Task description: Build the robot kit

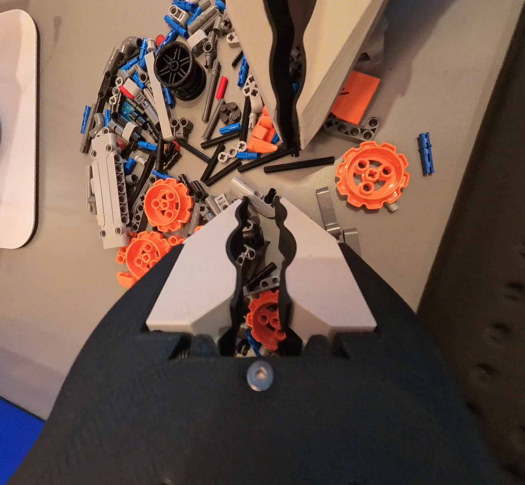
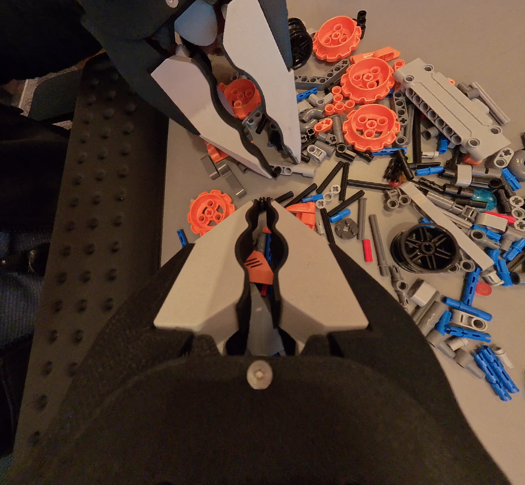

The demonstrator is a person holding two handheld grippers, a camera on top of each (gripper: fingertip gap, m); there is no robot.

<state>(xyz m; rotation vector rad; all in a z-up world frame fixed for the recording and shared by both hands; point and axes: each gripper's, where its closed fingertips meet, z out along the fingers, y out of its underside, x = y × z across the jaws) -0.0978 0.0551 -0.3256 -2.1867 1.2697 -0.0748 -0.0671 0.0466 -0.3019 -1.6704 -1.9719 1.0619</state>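
Here, the right claw (image 2: 264, 203) pinches a small black pin (image 2: 263, 200); the left claw (image 1: 260, 203) hangs part-open above a grey connector (image 1: 241, 187) on the tabletop (image 1: 301, 190).

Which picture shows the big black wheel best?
The right wrist view: the black wheel lies clear among the loose pieces on the table, spokes facing the camera. The left wrist view shows it too, farther off and slightly blurred, tilted so its ribbed side shows.

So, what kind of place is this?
Probably a hobby or work table: a grey tabletop strewn with small plastic building parts, such as orange toothed wheels, blue pins and a black wheel rim.
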